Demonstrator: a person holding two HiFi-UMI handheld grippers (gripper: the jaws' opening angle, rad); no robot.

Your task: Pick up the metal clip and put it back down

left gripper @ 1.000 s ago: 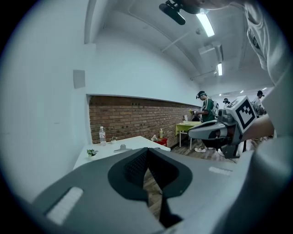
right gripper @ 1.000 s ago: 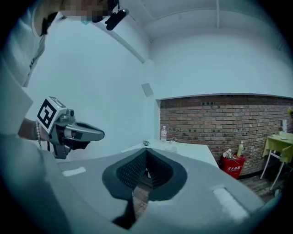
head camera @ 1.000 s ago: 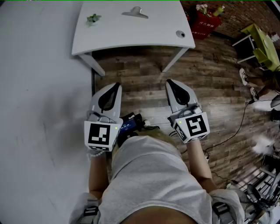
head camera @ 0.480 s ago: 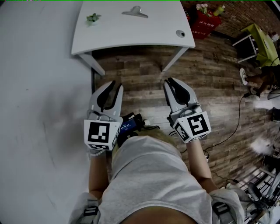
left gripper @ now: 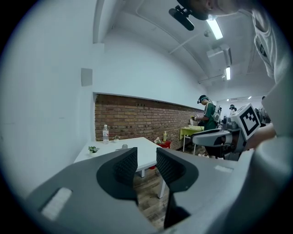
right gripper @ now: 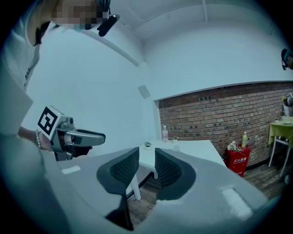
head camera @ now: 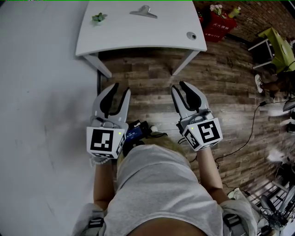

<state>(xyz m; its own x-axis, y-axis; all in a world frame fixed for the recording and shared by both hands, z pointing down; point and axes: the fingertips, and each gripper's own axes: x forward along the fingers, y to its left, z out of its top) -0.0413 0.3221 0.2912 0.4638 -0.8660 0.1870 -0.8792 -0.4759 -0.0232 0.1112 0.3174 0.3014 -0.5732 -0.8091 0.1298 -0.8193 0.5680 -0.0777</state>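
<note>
The metal clip (head camera: pixel 143 11) lies on the far part of the white table (head camera: pixel 138 34) at the top of the head view. Both grippers hang over the wooden floor, well short of the table and close to the person's body. The jaws of the left gripper (head camera: pixel 120 89) are opening, with nothing between them. The jaws of the right gripper (head camera: pixel 180 87) are opening too, and are also empty. In the left gripper view the left gripper (left gripper: pixel 146 161) points toward the table (left gripper: pixel 146 148). In the right gripper view the right gripper (right gripper: pixel 146 163) points the same way.
A small potted plant (head camera: pixel 98 18) and a round grey object (head camera: pixel 191 35) also sit on the table. A water bottle (right gripper: pixel 165 133) stands at its far end. A white wall (head camera: pixel 37 92) runs along the left. A red box (head camera: pixel 218 22), chairs and people are at the right.
Both grippers' jaws have parted from shut to a clear gap. The grippers have stayed at about the same place above the floor.
</note>
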